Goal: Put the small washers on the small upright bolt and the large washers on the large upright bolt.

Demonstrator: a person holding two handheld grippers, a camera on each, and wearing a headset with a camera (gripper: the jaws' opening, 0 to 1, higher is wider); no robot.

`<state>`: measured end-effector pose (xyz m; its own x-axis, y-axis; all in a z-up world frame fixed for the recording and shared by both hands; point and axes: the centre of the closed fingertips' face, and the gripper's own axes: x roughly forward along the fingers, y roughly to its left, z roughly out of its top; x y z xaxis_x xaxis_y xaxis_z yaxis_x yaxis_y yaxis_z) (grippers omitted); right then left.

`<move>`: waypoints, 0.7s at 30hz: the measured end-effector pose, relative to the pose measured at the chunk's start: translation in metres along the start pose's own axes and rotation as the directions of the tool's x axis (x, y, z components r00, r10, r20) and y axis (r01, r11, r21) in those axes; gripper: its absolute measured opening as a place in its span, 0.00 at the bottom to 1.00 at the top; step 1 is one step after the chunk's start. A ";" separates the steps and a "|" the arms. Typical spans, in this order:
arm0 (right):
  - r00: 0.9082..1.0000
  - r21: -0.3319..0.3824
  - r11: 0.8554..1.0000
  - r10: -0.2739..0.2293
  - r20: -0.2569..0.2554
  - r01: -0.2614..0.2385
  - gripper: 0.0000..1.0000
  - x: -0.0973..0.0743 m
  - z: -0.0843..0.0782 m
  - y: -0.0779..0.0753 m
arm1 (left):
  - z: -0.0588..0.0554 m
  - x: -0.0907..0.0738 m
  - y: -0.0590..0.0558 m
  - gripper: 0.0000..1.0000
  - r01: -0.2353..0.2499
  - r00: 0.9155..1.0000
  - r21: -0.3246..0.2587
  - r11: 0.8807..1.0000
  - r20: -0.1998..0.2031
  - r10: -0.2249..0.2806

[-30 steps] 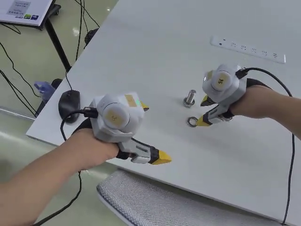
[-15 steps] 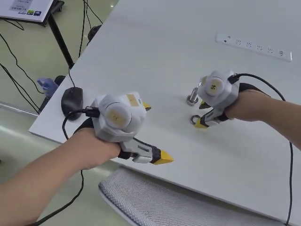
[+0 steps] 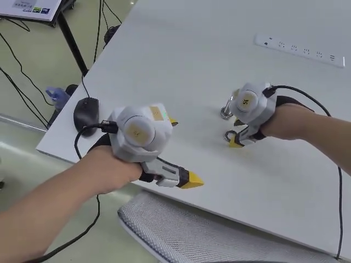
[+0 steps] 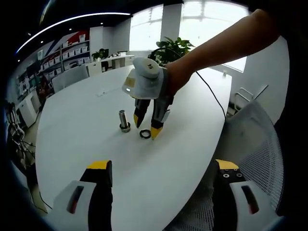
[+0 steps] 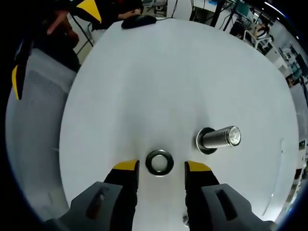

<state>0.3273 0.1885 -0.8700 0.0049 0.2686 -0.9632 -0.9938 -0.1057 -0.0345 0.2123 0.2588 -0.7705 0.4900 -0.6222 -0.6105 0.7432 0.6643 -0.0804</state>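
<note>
Nearest the viewer, the mesh back of a chair [image 3: 181, 230] sits at the counter's [image 3: 181, 66] front edge. Just above it the left gripper [image 4: 162, 166] is held over the near edge of the white counter, its yellow-tipped jaws spread wide with nothing between them. It is well apart from the work. A dark computer mouse [image 3: 86, 112] lies off to the left. Farther in, the right gripper [image 5: 162, 166] points down at the counter with its jaws parted, one on each side of a single metal washer [image 5: 160, 162]. The washer lies flat with its hole facing up, between the two tips and not yet pinched. Whether the tips touch it is too close to tell. Just beyond the washer, to the right in the right gripper view, a threaded bolt [image 5: 219, 137] stands upright with its long axis vertical. A dark ring circles its foot — the bolt's own head or a washer already seated, it is unclear which. With one bolt and one loose washer to go by, small or large cannot be judged. The right gripper is plainly the nearer one, so the likely next step is to close on the washer, then lift it and lower it over the bolt's top — a short carry. A white power strip [image 3: 301, 50] lies at the far side.
</note>
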 end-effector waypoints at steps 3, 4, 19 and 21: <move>1.000 0.001 1.000 0.011 0.002 -0.011 0.38 0.001 0.001 0.001 | 0.000 0.000 0.000 0.86 0.000 1.000 -0.001 1.000 0.000 0.000; 1.000 0.002 1.000 0.019 0.000 -0.019 0.35 0.001 0.001 0.003 | 0.000 0.000 0.001 0.86 0.000 1.000 -0.001 1.000 0.001 0.000; 1.000 0.016 1.000 0.026 -0.011 -0.026 0.25 0.003 0.000 0.001 | 0.000 0.000 -0.001 0.84 0.002 1.000 -0.004 1.000 -0.003 -0.002; 0.999 0.016 1.000 0.027 -0.016 -0.027 0.25 0.003 0.000 0.001 | 0.000 -0.001 0.000 0.84 0.000 1.000 -0.004 1.000 -0.002 0.000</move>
<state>0.3265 0.1893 -0.8726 -0.0203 0.2499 -0.9681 -0.9952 -0.0977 -0.0044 0.2118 0.2591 -0.7702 0.4886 -0.6215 -0.6124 0.7414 0.6657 -0.0841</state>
